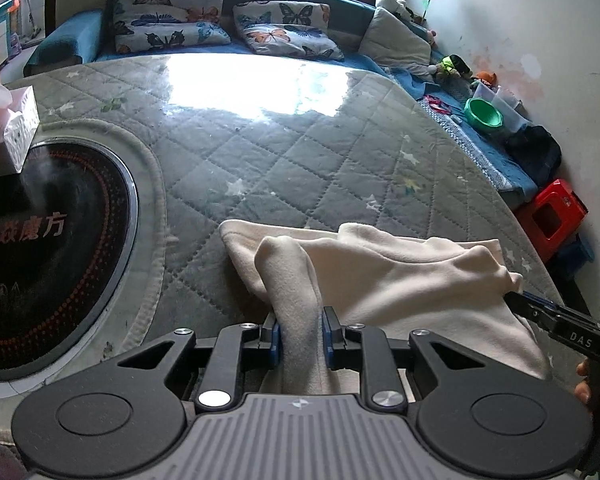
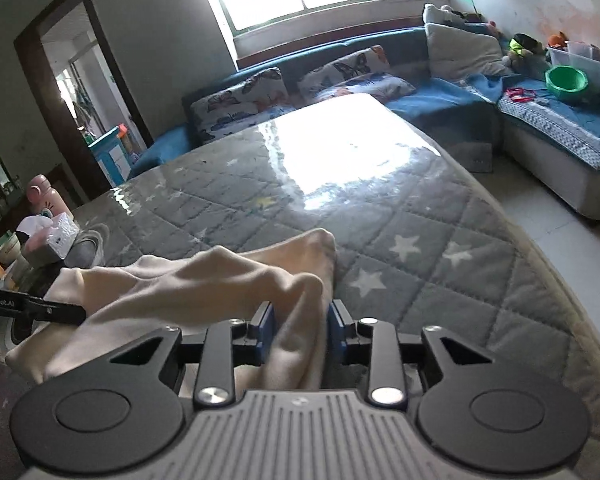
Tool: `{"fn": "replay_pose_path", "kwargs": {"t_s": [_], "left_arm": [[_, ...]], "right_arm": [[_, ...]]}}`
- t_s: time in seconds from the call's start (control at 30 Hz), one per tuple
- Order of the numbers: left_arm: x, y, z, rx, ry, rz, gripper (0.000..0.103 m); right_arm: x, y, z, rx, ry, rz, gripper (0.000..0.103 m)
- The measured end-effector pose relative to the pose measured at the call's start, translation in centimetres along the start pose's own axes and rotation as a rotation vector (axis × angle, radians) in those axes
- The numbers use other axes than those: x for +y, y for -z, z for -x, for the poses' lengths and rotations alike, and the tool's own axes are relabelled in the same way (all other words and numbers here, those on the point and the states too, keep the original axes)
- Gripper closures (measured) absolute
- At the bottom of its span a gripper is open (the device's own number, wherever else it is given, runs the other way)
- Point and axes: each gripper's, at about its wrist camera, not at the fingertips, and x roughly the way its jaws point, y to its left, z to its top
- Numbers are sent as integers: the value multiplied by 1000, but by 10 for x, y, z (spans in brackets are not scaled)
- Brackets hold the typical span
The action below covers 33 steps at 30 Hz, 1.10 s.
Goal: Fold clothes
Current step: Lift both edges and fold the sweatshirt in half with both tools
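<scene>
Cream fleece fills the gap between the blue pads of the left tool (image 1: 300, 334), which is clamped on a bunched fold of the cream garment (image 1: 380, 276) at lower centre of the left wrist view. From there the cloth spreads up and to the right across the grey quilted table cover (image 1: 280, 152), printed with pale stars. At the right edge of that view the right tool (image 1: 518, 298) grips the garment's far corner, with fingertips of a hand (image 1: 584, 380) showing just behind it.

In the right wrist view, the right tool (image 2: 300, 330) is closed on another fold of the same garment (image 2: 204, 284), which runs off to the left, where the left tool (image 2: 78, 314) pinches it at the frame's left edge. The cloth hangs slack between the two grips and its far edge rests on the cover (image 2: 440, 240).

At left in the left wrist view, a black round hotplate (image 1: 52, 256) is set into the table, with a tissue box (image 1: 8, 128) touching its upper edge. Butterfly-print cushions (image 1: 168, 12) lie on a blue sofa (image 1: 80, 36) along the top, and a green bowl (image 1: 483, 114) sits at upper right.
</scene>
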Motion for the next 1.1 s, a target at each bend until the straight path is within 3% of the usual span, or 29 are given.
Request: {"fn": "replay_pose_path", "kwargs": {"t_s": [0.07, 0.13, 0.2, 0.43, 0.67, 1.1], "left_arm": [[-1, 0, -1, 1, -6, -2, 81], [-2, -1, -1, 1, -11, -5, 81], [-2, -2, 0, 0, -15, -8, 81], [-16, -11, 3, -16, 2, -33, 81], [-36, -22, 3, -33, 29, -63, 81], [-86, -53, 1, -87, 74, -122, 83]], "right_arm": [[3, -1, -4, -3, -12, 3, 72], [6, -3, -9, 10, -34, 6, 90], [10, -5, -8, 12, -40, 3, 92], [22, -23, 21, -63, -56, 53, 94], [35, -52, 44, -132, -4, 145, 94], [19, -88, 62, -191, 113, 164, 95]]}}
